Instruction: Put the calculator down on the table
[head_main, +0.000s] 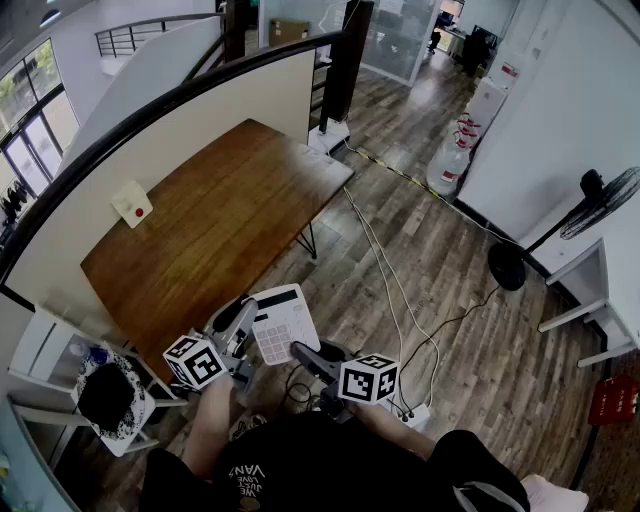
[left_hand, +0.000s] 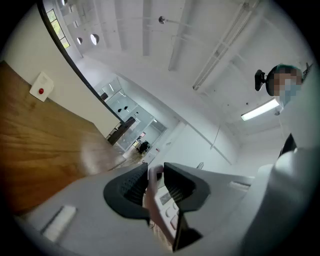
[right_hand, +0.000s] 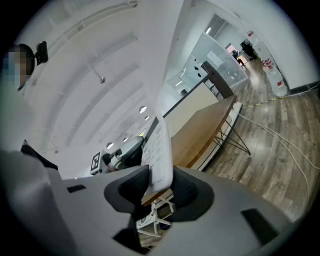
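A white calculator (head_main: 283, 322) hangs in the air just off the near edge of the wooden table (head_main: 220, 220), keys facing up. My left gripper (head_main: 245, 320) is shut on its left edge, and my right gripper (head_main: 299, 351) is shut on its near right corner. In the left gripper view the calculator (left_hand: 167, 210) runs edge-on between the dark pads of the left gripper (left_hand: 156, 182). In the right gripper view the calculator (right_hand: 160, 145) stands up from between the pads of the right gripper (right_hand: 161, 189), with the table (right_hand: 200, 132) beyond it.
A white box with a red button (head_main: 133, 203) lies at the table's far left. A white stool with a black object (head_main: 108, 400) stands at lower left. Cables (head_main: 390, 280) and a power strip (head_main: 415, 410) lie on the wood floor. A fan (head_main: 600, 200) stands at right.
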